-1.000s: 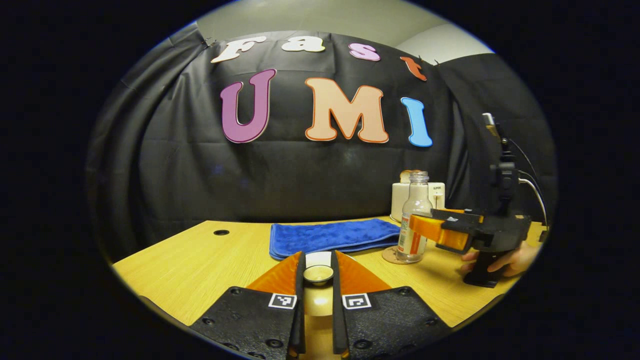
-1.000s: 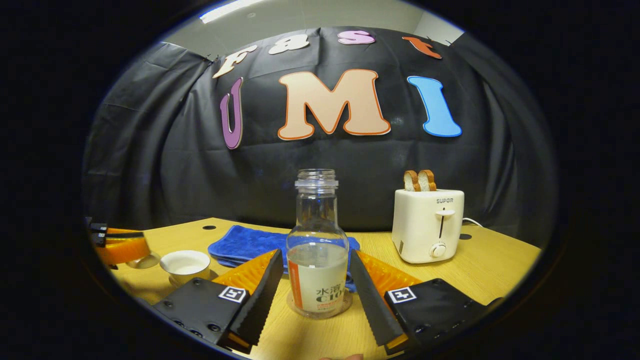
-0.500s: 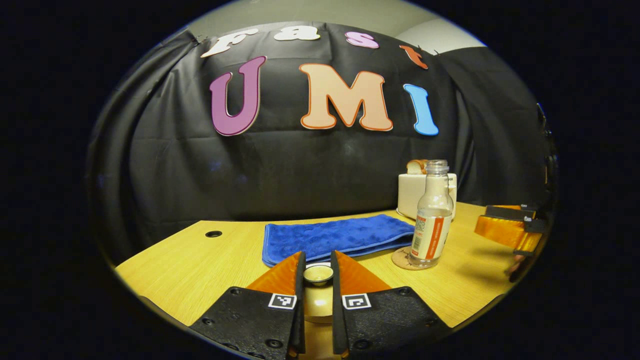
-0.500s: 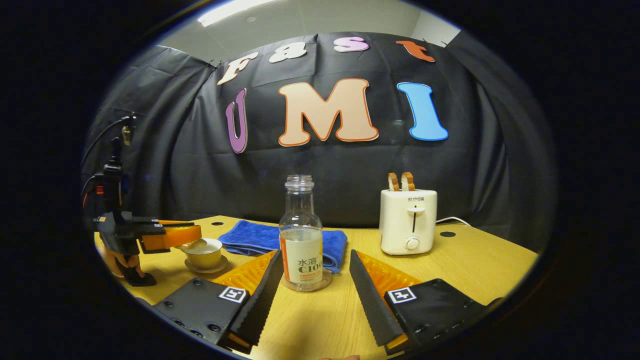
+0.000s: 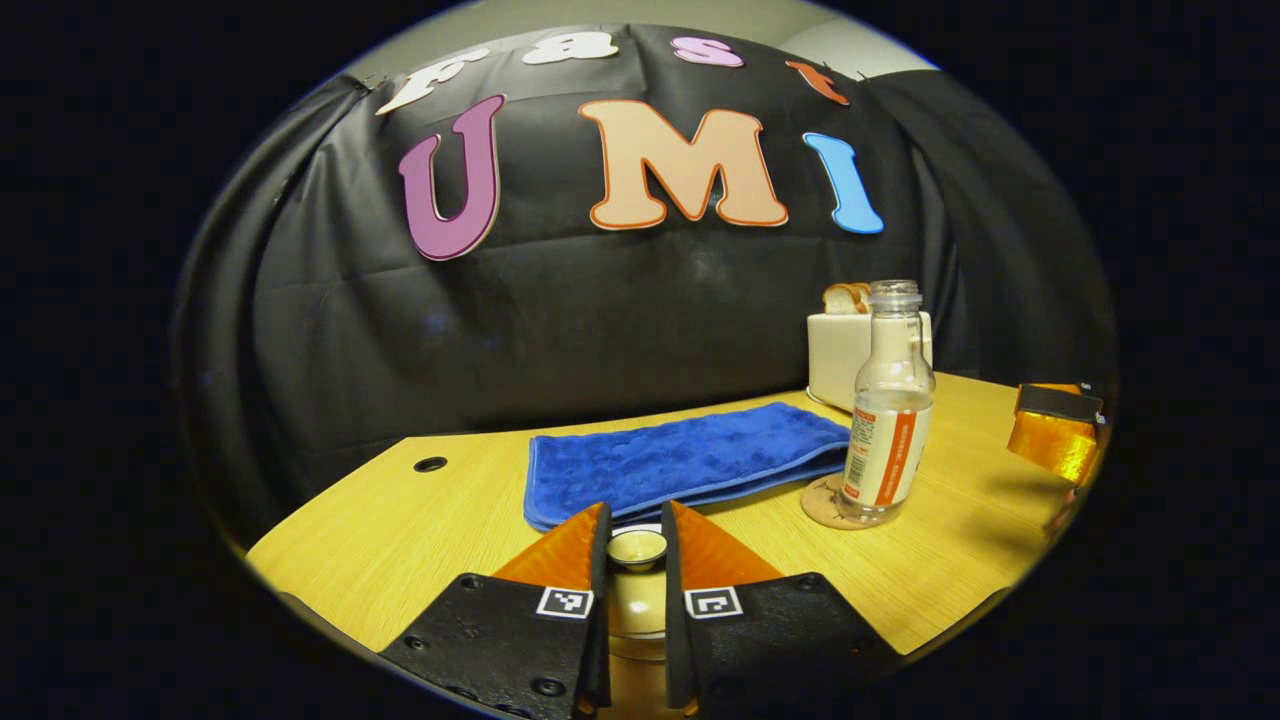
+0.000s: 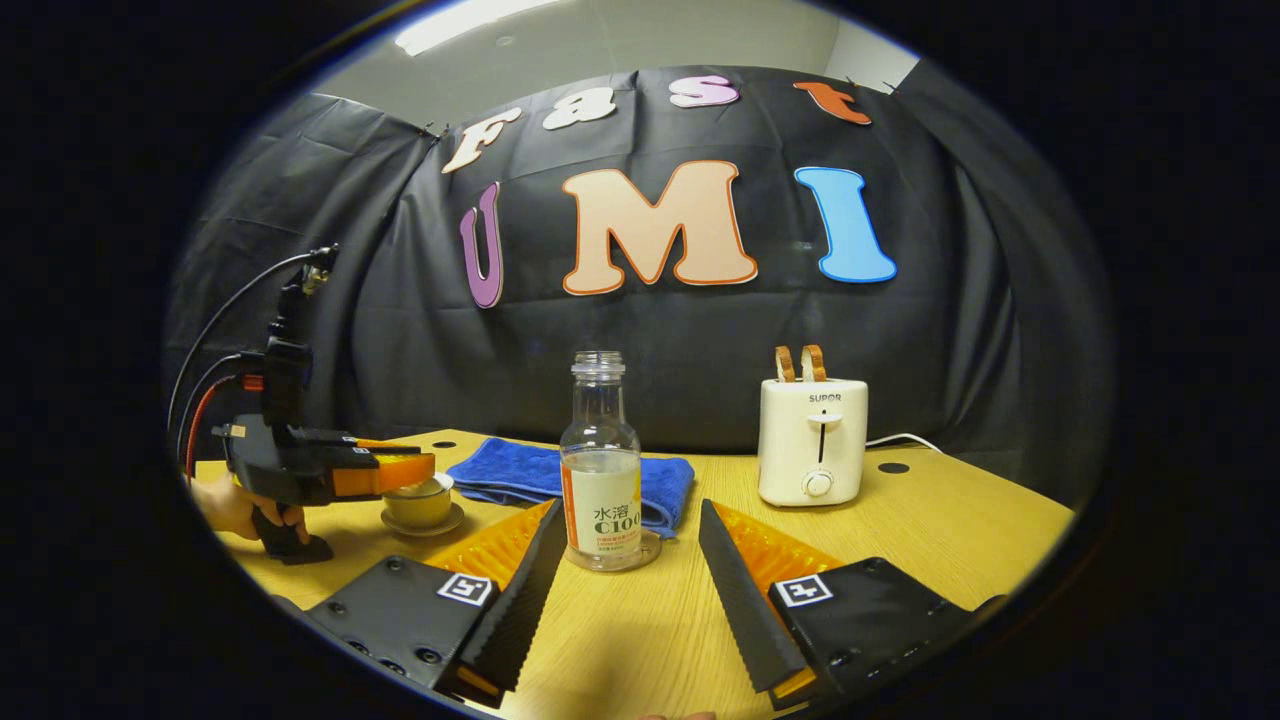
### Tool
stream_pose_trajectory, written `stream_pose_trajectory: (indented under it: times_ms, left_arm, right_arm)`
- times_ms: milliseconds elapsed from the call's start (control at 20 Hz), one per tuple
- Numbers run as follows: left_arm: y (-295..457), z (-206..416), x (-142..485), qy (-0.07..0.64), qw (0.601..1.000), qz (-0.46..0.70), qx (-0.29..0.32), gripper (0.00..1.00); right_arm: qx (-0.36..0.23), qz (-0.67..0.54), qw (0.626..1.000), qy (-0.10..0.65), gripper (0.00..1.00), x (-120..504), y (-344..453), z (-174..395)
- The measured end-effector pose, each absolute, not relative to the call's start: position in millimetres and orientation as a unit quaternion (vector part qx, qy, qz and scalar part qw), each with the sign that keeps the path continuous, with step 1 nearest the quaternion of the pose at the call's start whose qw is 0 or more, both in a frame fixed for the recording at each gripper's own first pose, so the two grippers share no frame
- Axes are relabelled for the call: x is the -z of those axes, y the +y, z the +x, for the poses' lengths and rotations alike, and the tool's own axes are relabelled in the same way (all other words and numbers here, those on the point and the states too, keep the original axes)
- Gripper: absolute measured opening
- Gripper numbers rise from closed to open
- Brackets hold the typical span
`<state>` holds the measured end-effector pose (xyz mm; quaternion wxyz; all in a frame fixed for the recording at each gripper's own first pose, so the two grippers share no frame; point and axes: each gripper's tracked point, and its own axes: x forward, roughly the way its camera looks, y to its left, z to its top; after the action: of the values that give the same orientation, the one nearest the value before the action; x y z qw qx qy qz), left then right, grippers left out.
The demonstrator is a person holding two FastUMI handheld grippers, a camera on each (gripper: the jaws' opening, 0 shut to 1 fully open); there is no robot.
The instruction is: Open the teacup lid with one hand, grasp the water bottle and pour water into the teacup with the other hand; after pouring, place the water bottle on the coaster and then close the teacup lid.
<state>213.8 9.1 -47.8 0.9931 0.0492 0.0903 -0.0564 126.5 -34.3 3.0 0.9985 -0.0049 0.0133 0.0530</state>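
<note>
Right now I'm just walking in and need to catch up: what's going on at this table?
A person is working a claw in each hand. The left claw is shut on the teacup lid, holding it at the teacup. The right claw is open and clear of the water bottle, which stands upright on the coaster. A blue towel and a toaster sit behind.

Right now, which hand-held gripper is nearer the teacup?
Left. The left hand-held gripper sits right over the teacup, shut on its lid; the right hand-held gripper is open, back from the water bottle.
</note>
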Motion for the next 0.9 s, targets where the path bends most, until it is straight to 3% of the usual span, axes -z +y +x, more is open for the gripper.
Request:
stream_pose_trajectory:
  times_ms: [350, 450, 600, 700, 800, 900]
  left_arm:
    - [8.8, 214.9, 47.4, 0.089, 0.994, 0.047, 0.050, 0.25]
    - [14.4, 213.3, 46.1, 0.087, 0.994, 0.047, 0.038, 0.25]
    - [20.5, 208.9, 41.2, 0.073, 0.996, 0.035, 0.027, 0.63]
    - [23.7, 204.0, 32.6, 0.047, 0.998, 0.021, 0.023, 0.78]
    - [33.7, 198.1, 19.1, 0.011, 1.000, 0.002, 0.008, 0.81]
    - [39.6, 185.7, 27.2, 0.022, 1.000, -0.009, -0.006, 0.83]
  right_arm:
    - [-0.052, -0.005, 0.999, 0.014, 0.82, -3.3, -33.8, 126.2]
    - [-0.052, -0.005, 0.999, 0.013, 0.86, -2.9, -33.6, 126.2]
    - [-0.046, -0.006, 0.999, 0.013, 0.86, -3.6, -36.2, 125.9]
    - [-0.043, -0.006, 0.999, 0.013, 0.86, -4.2, -37.3, 124.4]
    - [-0.038, -0.006, 0.999, 0.013, 0.82, -3.4, -39.7, 123.3]
    - [-0.030, -0.007, 0.999, 0.013, 0.83, -4.3, -42.9, 119.9]
